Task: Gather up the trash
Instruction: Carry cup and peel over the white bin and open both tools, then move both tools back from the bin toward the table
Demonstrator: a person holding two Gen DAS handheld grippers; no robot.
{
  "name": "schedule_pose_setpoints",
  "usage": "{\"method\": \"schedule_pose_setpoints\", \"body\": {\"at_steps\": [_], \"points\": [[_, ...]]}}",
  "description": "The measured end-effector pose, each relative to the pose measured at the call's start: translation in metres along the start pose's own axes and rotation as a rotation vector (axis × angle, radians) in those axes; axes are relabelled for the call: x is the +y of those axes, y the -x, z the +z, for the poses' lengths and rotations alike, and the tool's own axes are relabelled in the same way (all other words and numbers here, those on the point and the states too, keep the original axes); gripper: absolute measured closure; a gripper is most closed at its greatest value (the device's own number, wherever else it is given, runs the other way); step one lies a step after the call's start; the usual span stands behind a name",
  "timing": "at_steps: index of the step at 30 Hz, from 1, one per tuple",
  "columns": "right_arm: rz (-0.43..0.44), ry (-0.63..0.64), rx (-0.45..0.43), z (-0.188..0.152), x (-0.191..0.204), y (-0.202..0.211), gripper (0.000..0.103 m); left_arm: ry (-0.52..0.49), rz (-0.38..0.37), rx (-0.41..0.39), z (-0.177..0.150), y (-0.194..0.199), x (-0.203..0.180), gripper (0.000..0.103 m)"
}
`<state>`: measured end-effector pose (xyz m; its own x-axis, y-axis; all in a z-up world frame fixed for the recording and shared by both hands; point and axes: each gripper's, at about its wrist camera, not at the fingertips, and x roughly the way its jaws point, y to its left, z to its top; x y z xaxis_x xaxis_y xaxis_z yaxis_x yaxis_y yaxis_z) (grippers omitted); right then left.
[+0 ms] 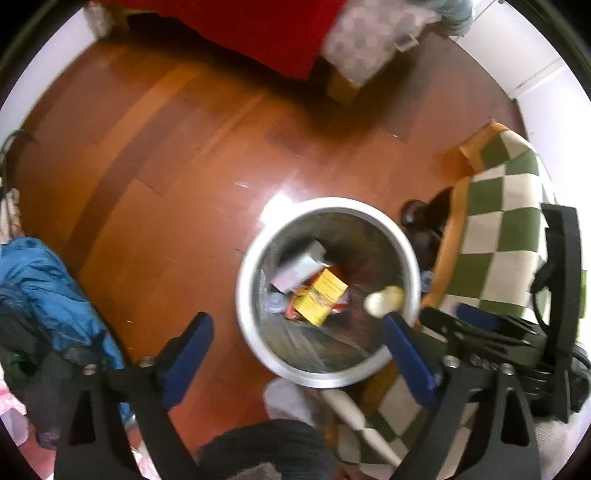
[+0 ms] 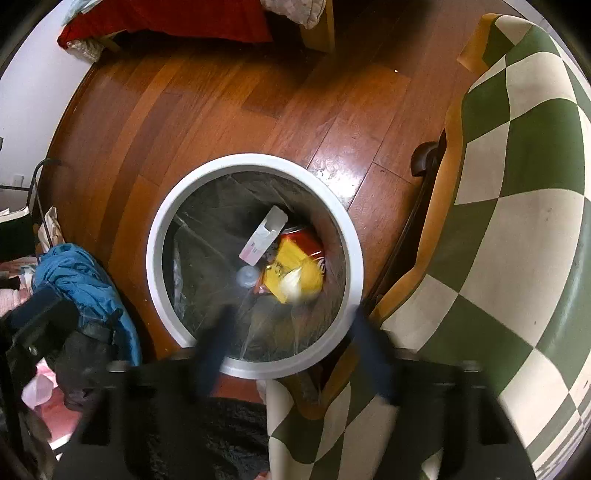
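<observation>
A round white-rimmed bin [image 1: 248,266] [image 2: 159,236] with a clear liner stands on the wooden floor. Inside lie a yellow packet [image 1: 325,295] [image 2: 291,258], a white carton [image 1: 301,266] [image 2: 264,240], a red can [image 2: 306,236] and a clear bottle [image 2: 246,276]. A pale crumpled scrap [image 1: 382,301] [image 2: 293,284] is blurred in mid-air over the bin. My left gripper [image 1: 295,332] is open and empty above the bin's near rim. My right gripper [image 2: 291,328] is open and empty over the bin; it also shows in the left wrist view [image 1: 476,317].
A green-and-white checked cloth with an orange border [image 1: 502,229] [image 2: 517,184] drapes furniture right of the bin. A blue jacket [image 1: 40,280] [image 2: 81,280] lies on the left. A red cover [image 1: 258,29] [image 2: 166,18] hangs at the far side. Wooden floor [image 1: 166,166] spreads beyond.
</observation>
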<state>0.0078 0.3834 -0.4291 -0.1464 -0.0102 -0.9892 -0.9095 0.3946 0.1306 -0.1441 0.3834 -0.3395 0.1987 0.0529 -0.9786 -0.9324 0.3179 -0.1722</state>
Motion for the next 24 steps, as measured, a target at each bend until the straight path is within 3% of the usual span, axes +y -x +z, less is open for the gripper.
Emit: {"method": "schedule_pose_setpoints", "body": {"at_steps": [1, 4, 10, 24], "points": [[-0.004, 0.008, -0.003, -0.002, 0.001, 0.001, 0.013, 0.001, 0.019, -0.013, -0.001, 0.003, 0.002, 0.007], [-0.026, 0.019, -0.016, -0.009, 0.007, 0.010, 0.001, -0.008, 0.094, -0.057, -0.004, 0.010, 0.008, 0.007], [-0.067, 0.009, -0.067, -0.030, 0.014, 0.041, 0.001, -0.019, 0.164, -0.115, -0.015, 0.031, 0.012, 0.007], [-0.011, -0.040, -0.220, -0.096, 0.009, 0.134, 0.001, -0.102, 0.207, -0.252, -0.053, 0.109, -0.017, 0.007]]}}
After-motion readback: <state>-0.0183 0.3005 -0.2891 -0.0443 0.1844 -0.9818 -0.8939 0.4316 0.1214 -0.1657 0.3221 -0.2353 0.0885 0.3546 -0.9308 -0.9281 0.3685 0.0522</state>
